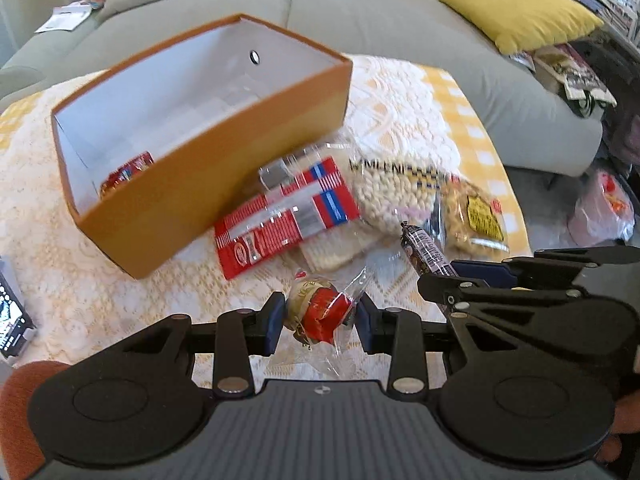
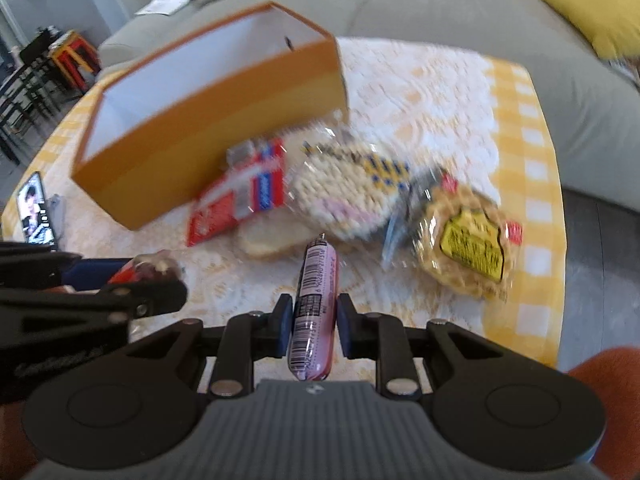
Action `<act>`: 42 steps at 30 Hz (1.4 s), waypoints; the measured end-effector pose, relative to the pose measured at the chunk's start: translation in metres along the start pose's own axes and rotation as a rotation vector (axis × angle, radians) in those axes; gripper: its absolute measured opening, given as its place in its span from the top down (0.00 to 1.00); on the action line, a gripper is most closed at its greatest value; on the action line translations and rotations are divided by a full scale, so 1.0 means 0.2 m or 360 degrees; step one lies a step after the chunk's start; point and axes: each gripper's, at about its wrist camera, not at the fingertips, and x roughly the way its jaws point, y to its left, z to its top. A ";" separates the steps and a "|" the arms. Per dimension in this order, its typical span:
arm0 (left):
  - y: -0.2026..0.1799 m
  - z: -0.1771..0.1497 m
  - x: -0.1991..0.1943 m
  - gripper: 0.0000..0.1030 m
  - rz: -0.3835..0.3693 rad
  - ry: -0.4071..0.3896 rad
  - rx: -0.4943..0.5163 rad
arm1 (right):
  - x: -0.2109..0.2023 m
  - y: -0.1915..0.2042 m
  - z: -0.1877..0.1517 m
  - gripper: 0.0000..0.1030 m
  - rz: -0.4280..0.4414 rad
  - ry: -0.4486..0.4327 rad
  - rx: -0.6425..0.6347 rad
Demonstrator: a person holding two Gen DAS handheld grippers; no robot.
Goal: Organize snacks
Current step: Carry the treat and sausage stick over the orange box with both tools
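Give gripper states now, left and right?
Left gripper: shut on the wrapped candy.
Right gripper: shut on the sausage stick.

Two claw-mounted fisheyes, side by side, low over the desk (image 1: 400, 92).

Each looks forward along its own fingers toward the sofa (image 1: 400, 12), close above the cloth. Both take in the orange box (image 1: 224, 168) and the snack packets (image 2: 344, 188); the left view catches the right claw (image 1: 476, 276) at its right edge, the right view the left claw (image 2: 132, 276) at its left.
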 end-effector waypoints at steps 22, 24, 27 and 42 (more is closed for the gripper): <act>0.17 0.44 -0.19 0.60 0.0202 -0.0293 -0.0070 | -0.21 0.25 0.56 0.79 0.0080 -0.0314 -0.0418; 0.21 0.49 -0.18 0.60 0.0217 -0.0307 -0.0100 | -0.20 0.28 0.63 0.79 0.0091 -0.0339 -0.0457; 0.27 0.56 -0.14 0.60 0.0236 -0.0307 -0.0144 | -0.15 0.30 0.73 0.79 0.0111 -0.0355 -0.0494; 0.59 0.75 0.25 0.60 0.0223 -0.0130 -0.0342 | 0.34 0.39 1.05 0.79 0.0115 -0.0289 -0.0674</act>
